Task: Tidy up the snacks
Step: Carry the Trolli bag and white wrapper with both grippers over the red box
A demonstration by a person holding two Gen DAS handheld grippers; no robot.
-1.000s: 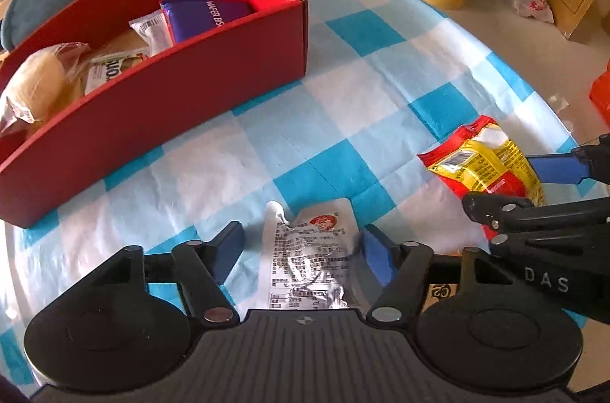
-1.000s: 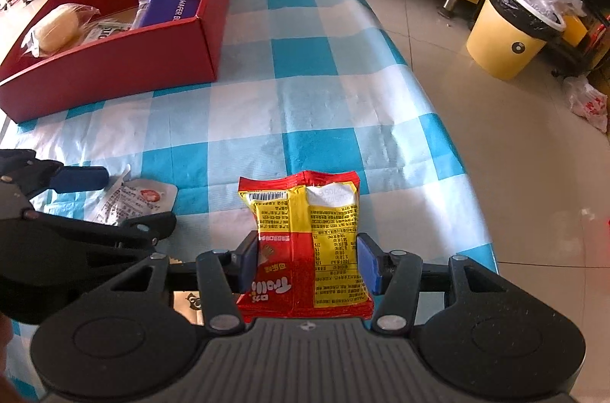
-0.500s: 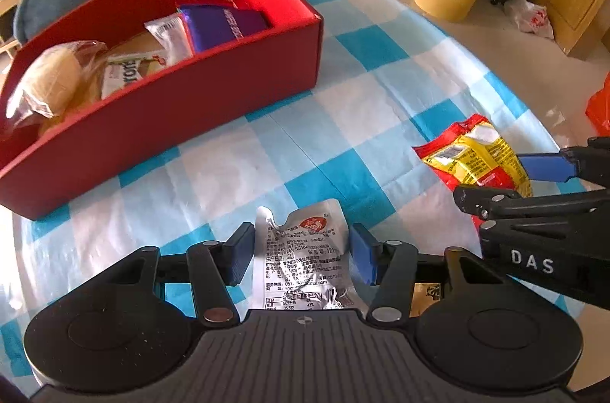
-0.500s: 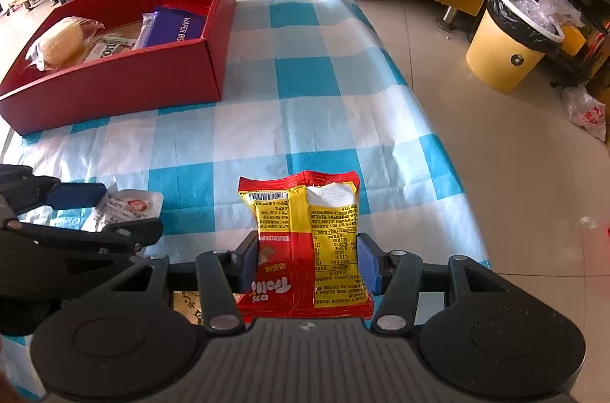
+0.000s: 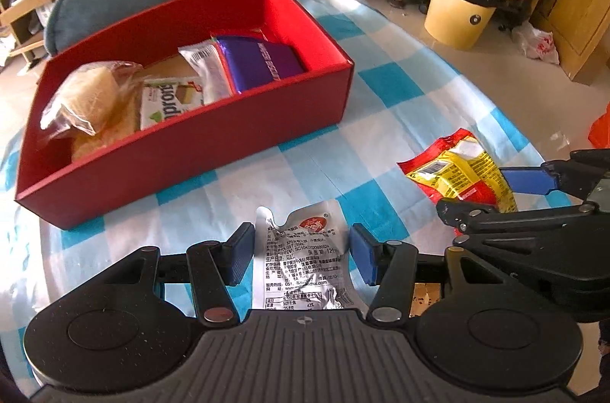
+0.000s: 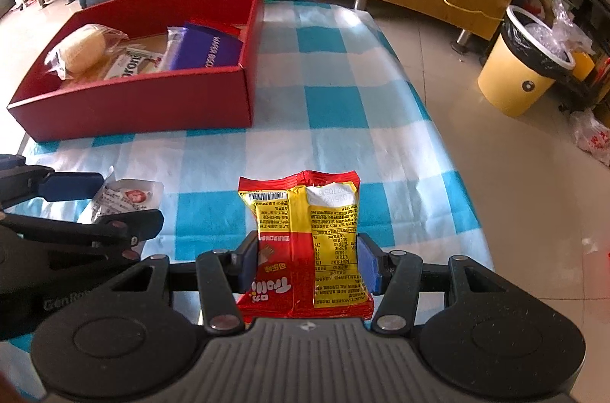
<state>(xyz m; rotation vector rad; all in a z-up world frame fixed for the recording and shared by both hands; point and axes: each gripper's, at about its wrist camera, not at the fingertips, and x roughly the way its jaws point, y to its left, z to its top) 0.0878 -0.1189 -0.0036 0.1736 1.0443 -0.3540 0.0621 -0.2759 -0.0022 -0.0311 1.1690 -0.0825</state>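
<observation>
Left wrist view: left tongs (image 5: 301, 252) are closed on a silver sachet (image 5: 303, 258), the blue pads pressing its two long edges, with its printed length running straight out along the fingers toward the red box (image 5: 183, 151). The box lies ahead and a little to the left across the checked table (image 5: 385, 136), its long side slanting away to the left, and it is open at the top. Inside it sit a wrapped bun (image 5: 82, 98), a white-and-green pack (image 5: 167, 101) and a purple wafer pack (image 5: 263, 60); bare floor shows behind the white-and-green pack. The right tongs (image 5: 492, 189) appear at the right edge, gripping the red-and-yellow bag (image 5: 453, 170).

Right wrist view: right tongs (image 6: 307, 260) are clamped on the red-and-yellow bag (image 6: 305, 235) at its sides, the bag standing lengthwise along the fingers with its sealed top edge farthest away. The red box (image 6: 141, 98) lies ahead and well to the left, its near right corner the closest part. The left tongs (image 6: 95, 203) with the silver sachet (image 6: 126, 195) are at the left edge, between this bag and the box.

Judging from both views, the left hand is the nearer to the box, so its sachet has the shorter carry, forward and slightly left over the near wall. The right hand would need to cross leftward behind or after it.
</observation>
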